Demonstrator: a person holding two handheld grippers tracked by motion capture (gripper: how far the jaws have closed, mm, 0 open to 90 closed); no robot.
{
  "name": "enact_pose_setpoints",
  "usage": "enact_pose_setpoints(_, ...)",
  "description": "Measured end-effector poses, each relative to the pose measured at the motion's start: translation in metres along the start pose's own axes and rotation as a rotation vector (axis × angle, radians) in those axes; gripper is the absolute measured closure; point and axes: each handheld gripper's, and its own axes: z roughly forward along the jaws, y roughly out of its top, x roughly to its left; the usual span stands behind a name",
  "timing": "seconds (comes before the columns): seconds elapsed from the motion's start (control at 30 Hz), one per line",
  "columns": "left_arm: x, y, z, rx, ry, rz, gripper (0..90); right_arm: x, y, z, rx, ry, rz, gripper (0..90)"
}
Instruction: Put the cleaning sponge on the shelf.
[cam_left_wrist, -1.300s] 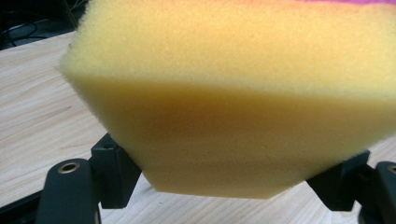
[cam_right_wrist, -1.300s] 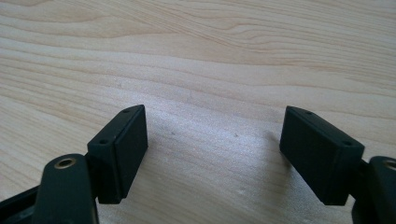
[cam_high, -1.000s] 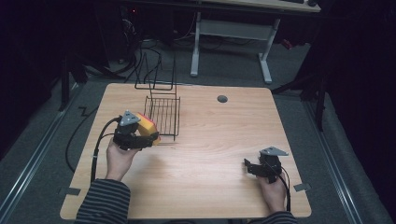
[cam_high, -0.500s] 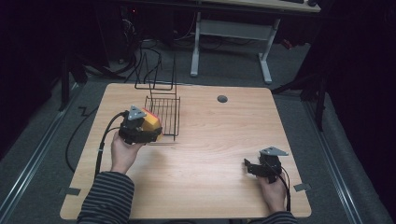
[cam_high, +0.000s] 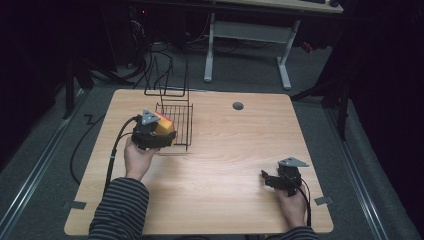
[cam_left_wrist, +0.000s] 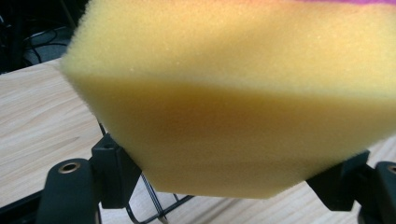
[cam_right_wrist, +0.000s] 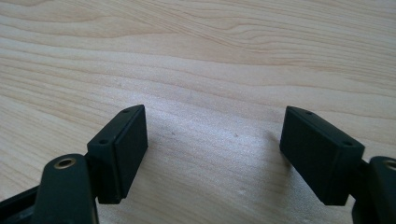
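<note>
High view: left hand-held gripper (cam_high: 167, 131) clamped on a yellow sponge (cam_high: 164, 128), held at the near left edge of the black wire basket (cam_high: 176, 125) on the left half of the desk (cam_high: 225, 150). Right hand-held gripper (cam_high: 266, 179) parked near the right front corner, jaws spread, nothing between them. Probable step: placing the sponge into the basket. Recommended: lift clear of the rim, centre over the opening, lower, then release; avoid snagging foam on the wires.

Left gripper view: sponge (cam_left_wrist: 233, 93) squeezed between both black jaws; open-cell foam, soft, finely pored, blocky with a bevelled lower edge, a pink layer along the top. Thin basket wires (cam_left_wrist: 154, 205) just below, over pale wood-grain desk (cam_left_wrist: 37, 116).

Right gripper view: right hand-held gripper (cam_right_wrist: 212, 154) wide open and empty; flat, matt black rectangular pads above smooth light laminate (cam_right_wrist: 210, 56).
</note>
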Motion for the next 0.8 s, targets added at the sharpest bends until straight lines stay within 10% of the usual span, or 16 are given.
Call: enact_pose_setpoints(0.8, 0.005, 0.002, 0.045, 0.055, 0.035, -0.041, 23.7, 0.000, 0.000, 0.000, 0.001, 0.000, -0.002, 23.5)
